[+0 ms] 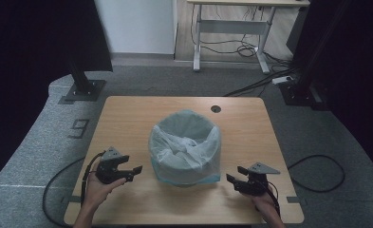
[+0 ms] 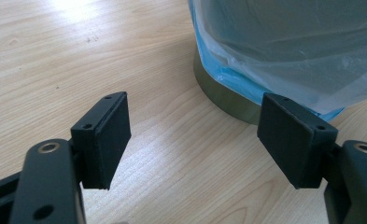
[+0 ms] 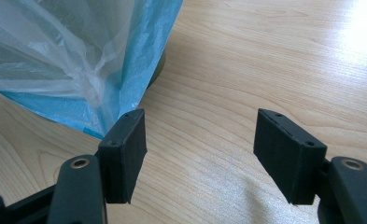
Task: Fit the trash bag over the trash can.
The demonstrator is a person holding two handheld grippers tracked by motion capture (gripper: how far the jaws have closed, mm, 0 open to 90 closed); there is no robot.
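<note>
The bin stands upright between my two tongs, just inward of each. My left tongs and right tongs both gape wide, holding nothing, about equally near. From above I see the bag's knotted inside; my left tongs' camera shows the bin's bare base under the bag hem.

Counter: light wood-grain laminate, smooth, faint sheen under the light. Bin liner: thin translucent plastic film, pale blue, wrinkled, slightly glossy. Waste bin: base reads as smooth, dull olive-grey; material cannot be told. Left gripper and right gripper: matt black, pads look finely textured.
</note>
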